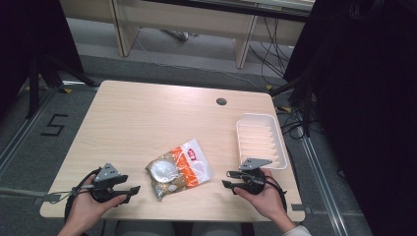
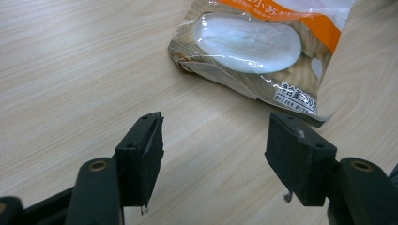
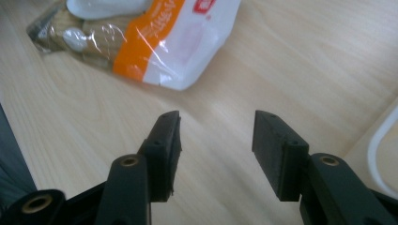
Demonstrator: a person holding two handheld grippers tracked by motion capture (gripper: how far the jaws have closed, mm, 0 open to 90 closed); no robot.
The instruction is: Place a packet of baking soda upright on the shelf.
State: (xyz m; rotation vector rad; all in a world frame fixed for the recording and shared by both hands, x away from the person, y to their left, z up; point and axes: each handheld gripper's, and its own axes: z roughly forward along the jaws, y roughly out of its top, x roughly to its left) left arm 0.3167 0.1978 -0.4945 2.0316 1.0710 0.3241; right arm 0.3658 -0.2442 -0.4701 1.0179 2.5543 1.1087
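Observation:
A snack bag [image 1: 179, 168] in orange, white and brown plastic lies flat near the table's front middle. It shows in the left gripper view as the bag [image 2: 256, 44] and in the right gripper view as the bag [image 3: 141, 37]. My left gripper [image 1: 132, 190] rests low at the front left, open, a short way left of the bag, jaws apart over bare wood [image 2: 213, 157]. My right gripper [image 1: 227, 179] sits open to the bag's right, nothing between its jaws [image 3: 216, 150].
A white ribbed tray [image 1: 260, 140] stands at the right edge of the wooden table [image 1: 147, 118], just beyond my right hand. A round cable hole [image 1: 221, 102] sits near the far edge. Cables and desk legs lie on the floor beyond.

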